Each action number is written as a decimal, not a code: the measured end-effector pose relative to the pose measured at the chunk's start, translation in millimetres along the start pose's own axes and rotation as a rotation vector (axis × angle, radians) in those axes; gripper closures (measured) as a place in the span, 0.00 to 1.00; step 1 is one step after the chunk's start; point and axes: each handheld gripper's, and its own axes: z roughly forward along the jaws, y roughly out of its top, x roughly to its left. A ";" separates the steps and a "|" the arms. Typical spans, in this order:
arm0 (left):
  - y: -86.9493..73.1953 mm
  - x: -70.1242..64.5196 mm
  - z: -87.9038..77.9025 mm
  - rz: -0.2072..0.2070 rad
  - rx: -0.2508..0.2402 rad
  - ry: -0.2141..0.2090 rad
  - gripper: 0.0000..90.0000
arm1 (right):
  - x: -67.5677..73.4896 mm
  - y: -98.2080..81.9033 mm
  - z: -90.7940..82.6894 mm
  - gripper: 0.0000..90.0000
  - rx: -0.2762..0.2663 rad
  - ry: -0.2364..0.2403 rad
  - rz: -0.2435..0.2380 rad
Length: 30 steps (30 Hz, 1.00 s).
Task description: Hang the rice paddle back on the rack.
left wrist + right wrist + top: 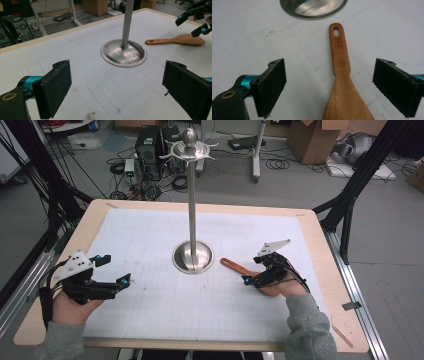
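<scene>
The right claw [329, 87], pads apart, straddles the wooden spatula [342, 82] lying flat between them.

High view: overhead, facing forward onto the stand's round base [193, 257]. Left gripper view: low, beside the base [123, 53]. Right gripper view: close, just short of it [313, 8] (base shared by all).

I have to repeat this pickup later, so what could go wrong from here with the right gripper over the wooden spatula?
The right gripper is open with the wooden spatula lying flat between its jaws; closing too high may miss the thin wood or skid it across the mat. The handle's hole end lies close to the steel stand's base, so a nudge or careless lift might knock it against the stand.
</scene>
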 end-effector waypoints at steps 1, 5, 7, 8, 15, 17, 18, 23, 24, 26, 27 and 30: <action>-0.5 0.4 0.0 0.000 0.003 0.002 0.10 | -1.5 0.5 2.4 0.12 0.002 -0.004 -0.001; -1.0 0.6 0.7 0.002 0.007 0.002 0.10 | -4.2 1.8 5.3 0.12 0.010 -0.003 -0.003; -1.3 0.4 1.4 0.000 0.009 0.001 0.10 | -5.2 3.1 7.2 0.12 0.019 -0.004 -0.003; -1.4 0.4 1.5 0.002 0.011 0.001 0.10 | -5.6 3.9 8.0 0.12 0.026 -0.002 0.002; -2.2 0.5 2.5 -0.001 0.013 -0.002 0.10 | -9.7 5.3 19.6 0.12 0.068 0.007 0.010; -2.4 0.7 2.7 -0.002 0.013 -0.002 0.10 | -10.8 5.3 22.2 0.14 0.071 0.009 0.008; -2.8 0.8 3.0 -0.001 0.015 -0.001 0.10 | -11.4 5.5 23.4 0.14 0.071 0.011 0.004; -3.0 0.5 3.7 -0.001 0.020 -0.004 0.10 | -14.6 6.8 28.9 0.15 0.083 0.017 -0.006; -3.1 0.5 3.8 0.000 0.021 -0.004 0.10 | -15.7 8.3 31.2 0.15 0.083 0.014 -0.018; -3.4 0.8 3.7 -0.001 0.022 -0.001 0.10 | -16.2 10.6 33.0 0.16 0.087 0.011 -0.036; -3.6 1.1 3.8 -0.001 0.022 -0.002 0.10 | -17.2 12.0 33.9 0.16 0.094 0.002 -0.055; -4.1 1.3 3.8 -0.005 0.022 0.000 0.10 | -21.0 15.2 37.5 0.17 0.115 -0.002 -0.079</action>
